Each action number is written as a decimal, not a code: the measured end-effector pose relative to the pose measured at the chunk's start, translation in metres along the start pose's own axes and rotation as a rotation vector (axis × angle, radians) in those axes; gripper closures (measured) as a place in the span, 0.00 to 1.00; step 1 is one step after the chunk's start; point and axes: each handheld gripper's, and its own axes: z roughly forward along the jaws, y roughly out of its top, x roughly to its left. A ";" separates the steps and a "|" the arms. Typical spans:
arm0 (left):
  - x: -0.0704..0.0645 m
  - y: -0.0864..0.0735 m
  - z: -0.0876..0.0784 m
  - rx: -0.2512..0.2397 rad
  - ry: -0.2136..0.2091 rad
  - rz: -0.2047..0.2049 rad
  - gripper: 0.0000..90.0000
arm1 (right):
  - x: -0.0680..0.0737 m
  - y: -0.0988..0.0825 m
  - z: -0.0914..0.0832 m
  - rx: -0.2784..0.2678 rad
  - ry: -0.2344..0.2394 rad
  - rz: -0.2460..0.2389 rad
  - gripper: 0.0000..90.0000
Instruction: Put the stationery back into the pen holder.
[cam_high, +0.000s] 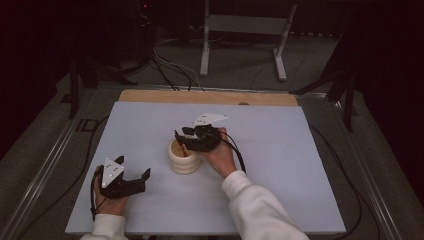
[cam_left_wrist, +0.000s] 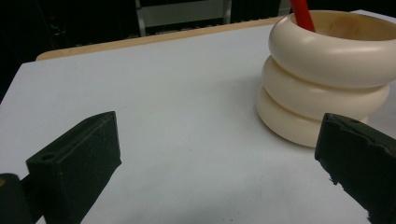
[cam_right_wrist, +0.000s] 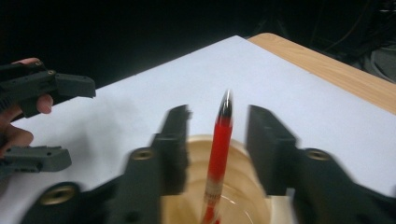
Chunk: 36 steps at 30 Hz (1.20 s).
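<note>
Pen (cam_right_wrist: 220, 140) stands blurred in cream pot (cam_high: 183, 157), lower end cut off; right gripper (cam_right_wrist: 218, 135) jaws apart beside it, left gripper (cam_high: 134, 176) jaws wide.

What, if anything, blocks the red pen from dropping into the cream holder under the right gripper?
Nothing visible does. The red pen already stands inside the cream holder, its lower end within the rim. The right gripper has its jaws apart on either side of the pen, not pressing it.

A pen (cam_right_wrist: 219, 154) stands in the holder (cam_high: 183, 159) mid-table (cam_high: 280, 200).
</note>
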 end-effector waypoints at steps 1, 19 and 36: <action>0.000 0.000 0.000 -0.001 0.000 0.000 0.01 | 0.000 0.000 -0.003 -0.001 -0.008 -0.003 0.53; 0.000 0.000 -0.001 -0.003 0.006 -0.005 0.01 | -0.033 -0.054 -0.116 0.043 -0.329 0.055 0.07; 0.007 0.004 -0.011 -0.036 0.025 -0.029 0.01 | -0.035 -0.150 -0.216 -0.057 -0.511 0.082 0.01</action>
